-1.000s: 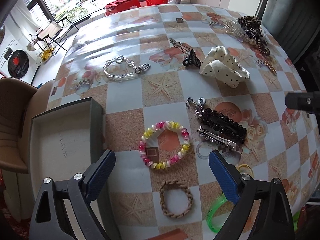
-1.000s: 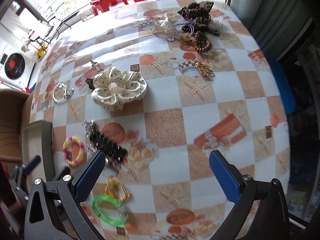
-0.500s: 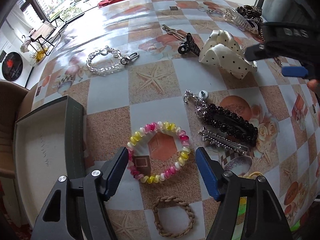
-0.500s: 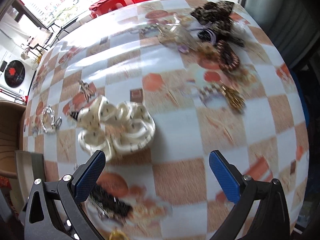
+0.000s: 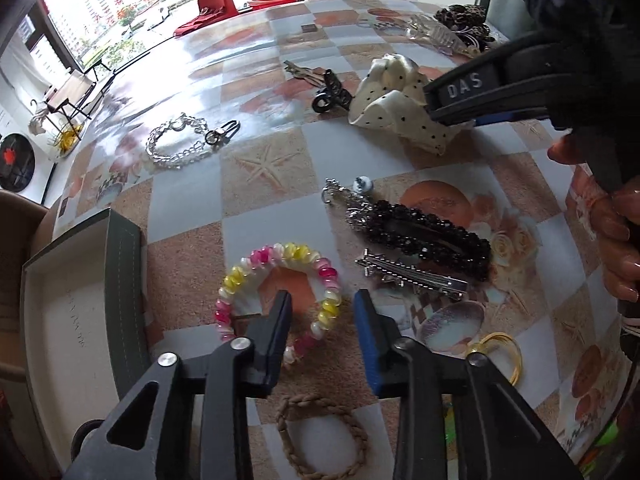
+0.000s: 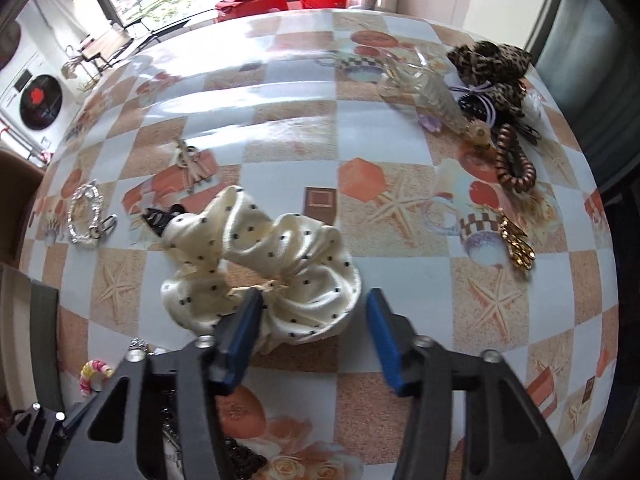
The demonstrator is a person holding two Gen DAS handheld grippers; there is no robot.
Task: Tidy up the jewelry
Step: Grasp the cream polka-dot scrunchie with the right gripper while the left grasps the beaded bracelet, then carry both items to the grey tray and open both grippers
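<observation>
My left gripper [image 5: 323,307] is open, its jaws straddling the right side of a pink, yellow and white bead bracelet [image 5: 256,270] lying on the table. An open grey box [image 5: 76,320] stands at its left. My right gripper [image 6: 314,312] is open, its jaws straddling the near part of a cream polka-dot scrunchie [image 6: 264,264]. The scrunchie also shows in the left wrist view [image 5: 394,108] with the right gripper [image 5: 452,118] over it.
Around lie a silver chain bracelet [image 5: 180,146], a black claw clip [image 5: 330,94], a black beaded barrette [image 5: 424,236], a silver clip [image 5: 412,276], a braided tan bracelet [image 5: 320,436] and a yellow ring [image 5: 498,352]. A leopard scrunchie [image 6: 488,64], a brown coil tie [image 6: 514,164] and a gold clip [image 6: 518,246] lie far right.
My left gripper has moved forward and down onto the bead bracelet and its jaws have narrowed. My right gripper has moved forward to the scrunchie and its jaws have narrowed around it.
</observation>
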